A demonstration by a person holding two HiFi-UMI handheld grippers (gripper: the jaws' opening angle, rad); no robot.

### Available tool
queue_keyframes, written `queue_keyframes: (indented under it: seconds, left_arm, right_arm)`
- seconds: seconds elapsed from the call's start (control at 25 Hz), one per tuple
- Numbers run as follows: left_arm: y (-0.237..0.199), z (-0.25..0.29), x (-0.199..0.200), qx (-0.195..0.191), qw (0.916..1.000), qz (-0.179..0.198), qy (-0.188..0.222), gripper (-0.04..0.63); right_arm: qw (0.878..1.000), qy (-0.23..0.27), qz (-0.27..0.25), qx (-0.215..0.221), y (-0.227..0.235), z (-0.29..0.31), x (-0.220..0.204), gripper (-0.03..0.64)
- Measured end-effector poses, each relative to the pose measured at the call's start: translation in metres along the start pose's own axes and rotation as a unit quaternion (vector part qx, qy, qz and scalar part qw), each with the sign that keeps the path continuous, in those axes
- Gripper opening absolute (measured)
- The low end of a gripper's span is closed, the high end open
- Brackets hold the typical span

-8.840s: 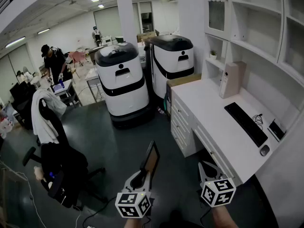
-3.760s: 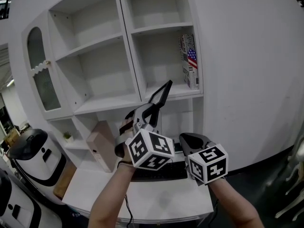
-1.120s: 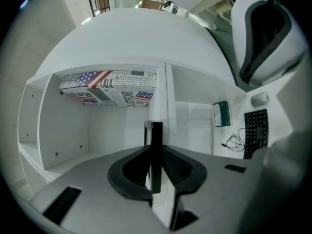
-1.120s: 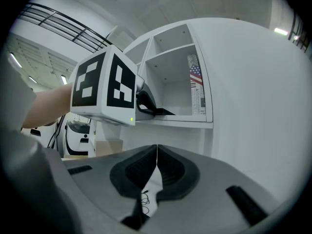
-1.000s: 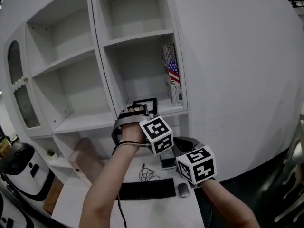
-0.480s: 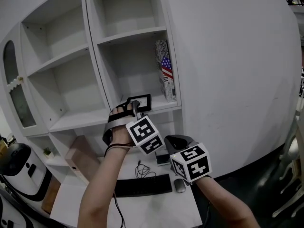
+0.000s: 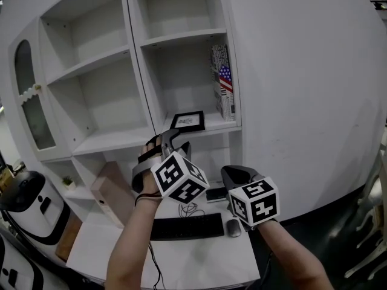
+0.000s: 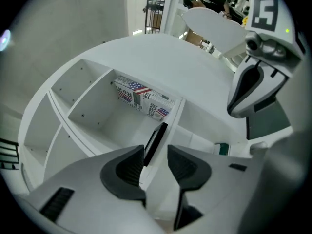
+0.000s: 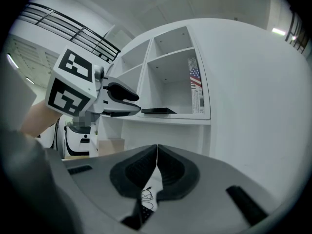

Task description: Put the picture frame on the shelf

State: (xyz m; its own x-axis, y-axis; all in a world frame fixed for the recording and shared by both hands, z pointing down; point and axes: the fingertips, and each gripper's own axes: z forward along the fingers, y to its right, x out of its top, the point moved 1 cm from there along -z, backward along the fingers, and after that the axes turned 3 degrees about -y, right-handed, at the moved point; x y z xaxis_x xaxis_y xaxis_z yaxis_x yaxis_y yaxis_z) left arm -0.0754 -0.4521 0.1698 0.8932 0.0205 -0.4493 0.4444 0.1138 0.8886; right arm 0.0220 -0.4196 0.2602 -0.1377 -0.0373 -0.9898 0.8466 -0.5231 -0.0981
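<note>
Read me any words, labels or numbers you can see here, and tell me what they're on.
No text here is quotable.
On the box with the flag print: newsprint-style lettering, too blurred to read.
In the picture frame: contents too small to read.
On the keyboard: key legends too small.
On the marker cubes: black-and-white patterns only, no words.
</note>
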Motion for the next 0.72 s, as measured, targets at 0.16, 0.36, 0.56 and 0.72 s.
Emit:
queue_keyframes:
  seconds: [0.16,0.36,0.56,0.72]
  left_arm:
    - [0.004,-0.016,-0.015,-0.006,0.9972,-0.073,0.013,0.123]
    - [0.011,-0.032,-0.033,-0.019,0.9868,-0.157,0.031,0.1]
    - [0.023,-0.047,-0.049,-0.03,0.9769,-0.207,0.042,0.083]
    - [0.034,-0.063,-0.062,-0.04,0.9628,-0.262,0.052,0.061]
  right_arm:
    - [1.0,0.002,0.002,-0.002,-0.005,-0.007,0.0,0.003]
    - [1.0,0.001,0.008,-0.003,-0.01,-0.015,-0.005,0.003]
    - [1.0,-0.002,0.022,-0.006,-0.016,-0.024,-0.015,0.003]
    - [1.0,0.0,0.025,-0.006,-0.024,-0.032,-0.019,0.003]
